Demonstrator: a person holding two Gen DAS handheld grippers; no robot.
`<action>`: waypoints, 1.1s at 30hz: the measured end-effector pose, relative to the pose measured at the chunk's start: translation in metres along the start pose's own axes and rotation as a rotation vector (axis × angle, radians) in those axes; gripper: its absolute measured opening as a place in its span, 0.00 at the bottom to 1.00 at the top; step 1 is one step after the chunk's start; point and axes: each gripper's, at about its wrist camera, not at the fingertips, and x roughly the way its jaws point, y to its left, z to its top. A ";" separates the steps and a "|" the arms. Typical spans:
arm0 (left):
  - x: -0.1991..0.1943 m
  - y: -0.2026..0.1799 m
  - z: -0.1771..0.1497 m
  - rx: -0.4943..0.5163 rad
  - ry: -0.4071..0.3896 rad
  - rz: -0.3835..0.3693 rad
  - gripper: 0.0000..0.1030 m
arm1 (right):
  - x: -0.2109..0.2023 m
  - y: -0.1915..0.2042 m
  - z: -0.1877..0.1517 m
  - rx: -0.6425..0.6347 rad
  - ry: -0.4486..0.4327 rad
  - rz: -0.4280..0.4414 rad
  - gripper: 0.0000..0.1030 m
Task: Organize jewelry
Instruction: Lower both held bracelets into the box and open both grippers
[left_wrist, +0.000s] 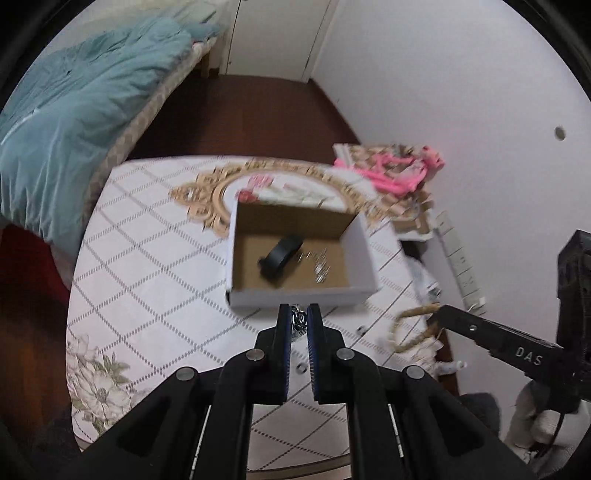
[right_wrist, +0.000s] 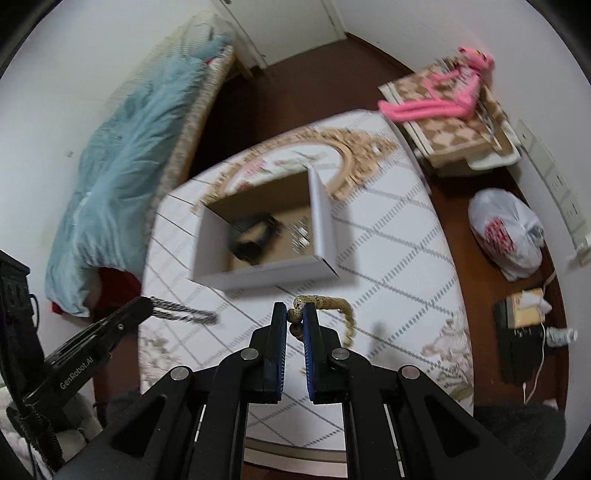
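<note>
Box (left_wrist: 301, 295) — black band (left_wrist: 280, 254) inside

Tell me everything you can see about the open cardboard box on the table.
The cardboard box is a shallow, lidless rectangle, white outside and plain brown inside. It sits flat on the patterned tablecloth, partly over a gold ornamental print. Inside lie a black band, curved like a strap or bracelet, and some small silvery jewelry, too blurred to identify. Nothing grips the box; the left gripper, pinching a silver chain, sits just short of its near wall.
</note>
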 end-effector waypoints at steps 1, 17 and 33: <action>-0.002 0.000 0.005 0.002 -0.006 -0.009 0.05 | -0.005 0.006 0.007 -0.010 -0.010 0.012 0.09; 0.073 0.025 0.094 0.025 0.079 0.017 0.05 | 0.063 0.037 0.116 -0.115 0.056 -0.068 0.09; 0.114 0.039 0.110 0.009 0.160 0.175 0.68 | 0.130 0.024 0.131 -0.148 0.221 -0.189 0.19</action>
